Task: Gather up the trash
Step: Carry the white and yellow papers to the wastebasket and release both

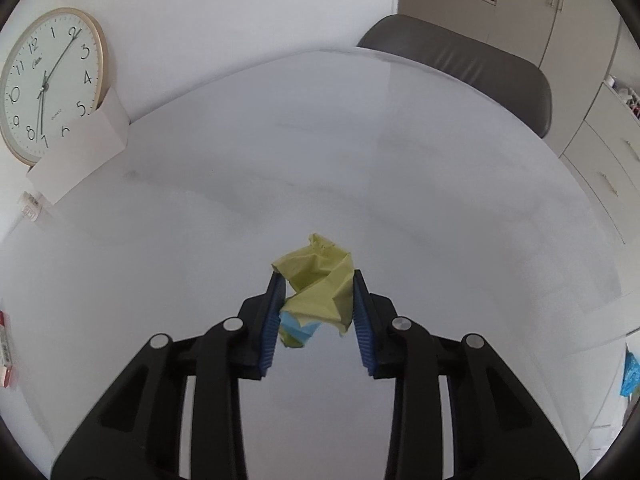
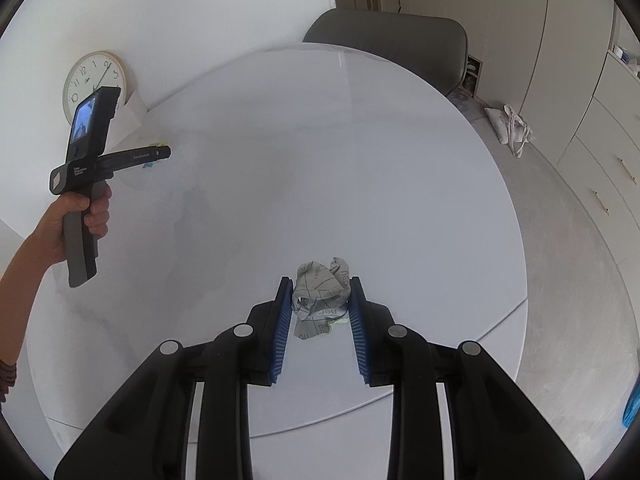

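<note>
My left gripper [image 1: 316, 280] is shut on a crumpled yellow-green and blue paper wad [image 1: 316, 288], held above the round white table [image 1: 360, 160]. My right gripper [image 2: 319, 284] is shut on a crumpled grey printed paper wad [image 2: 320, 296] above the same table [image 2: 320, 160]. In the right wrist view the left gripper [image 2: 160, 153] shows at the far left, held in a hand, with a bit of yellow and blue paper at its tips.
A wall clock [image 1: 44, 80] leans behind a white card [image 1: 80, 148] at the table's left rear. A grey chair [image 1: 472, 64] stands behind the table. Cabinets [image 2: 560, 40] line the right wall. A white bag [image 2: 512, 124] lies on the floor.
</note>
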A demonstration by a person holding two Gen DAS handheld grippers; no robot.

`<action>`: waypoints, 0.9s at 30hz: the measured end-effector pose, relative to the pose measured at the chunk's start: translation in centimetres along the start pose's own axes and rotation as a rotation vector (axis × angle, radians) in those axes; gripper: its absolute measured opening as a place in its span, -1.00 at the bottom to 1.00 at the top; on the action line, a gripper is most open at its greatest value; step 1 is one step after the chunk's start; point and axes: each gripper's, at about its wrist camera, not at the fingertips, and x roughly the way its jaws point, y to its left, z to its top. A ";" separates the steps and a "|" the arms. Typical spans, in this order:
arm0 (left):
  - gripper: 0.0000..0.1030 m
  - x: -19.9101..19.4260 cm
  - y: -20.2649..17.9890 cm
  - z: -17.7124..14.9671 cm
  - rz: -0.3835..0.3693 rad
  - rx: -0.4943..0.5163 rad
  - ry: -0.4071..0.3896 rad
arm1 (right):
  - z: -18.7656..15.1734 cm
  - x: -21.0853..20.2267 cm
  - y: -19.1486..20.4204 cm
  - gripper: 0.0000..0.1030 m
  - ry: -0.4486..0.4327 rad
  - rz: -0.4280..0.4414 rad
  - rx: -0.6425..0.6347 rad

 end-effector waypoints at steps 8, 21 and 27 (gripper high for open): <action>-0.36 -13.3 -8.1 -9.7 -0.068 0.047 0.017 | -7.9 -7.6 -1.0 -0.45 -0.012 0.030 0.007; -0.36 -26.9 -22.2 -27.5 -0.214 0.129 0.071 | -26.6 -17.3 -6.3 -0.44 0.021 0.009 0.010; -0.36 -28.7 -25.7 -33.5 -0.240 0.248 0.098 | -34.7 -11.9 -8.6 -0.41 0.146 0.026 0.042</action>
